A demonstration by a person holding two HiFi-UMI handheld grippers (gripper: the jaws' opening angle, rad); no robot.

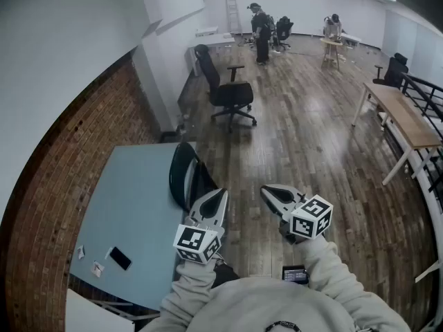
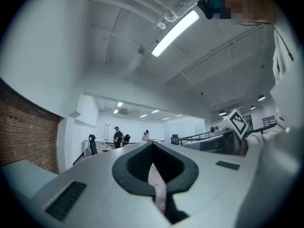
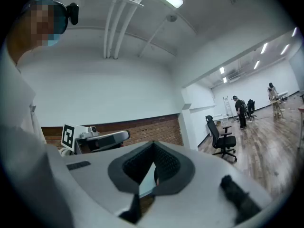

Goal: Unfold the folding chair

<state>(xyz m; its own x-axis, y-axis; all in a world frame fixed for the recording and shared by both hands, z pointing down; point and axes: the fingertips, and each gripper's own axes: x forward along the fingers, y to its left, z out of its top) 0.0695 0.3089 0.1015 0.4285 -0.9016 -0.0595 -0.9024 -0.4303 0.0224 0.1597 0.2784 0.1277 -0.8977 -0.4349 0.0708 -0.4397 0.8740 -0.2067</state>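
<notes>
left gripper [image 1: 216, 198] and right gripper [image 1: 271, 194] are both pressed together, empty, so a nudge could topple what seems the chair [image 1: 181, 175] by the table [image 1: 131, 206].

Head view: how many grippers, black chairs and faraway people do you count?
Grippers: 2, left gripper, right gripper
Black chairs: 4, folding chair, mid-floor office chair, far chair, right-edge chair
Faraway people: 2, standing person, second person
Total: 8
</notes>
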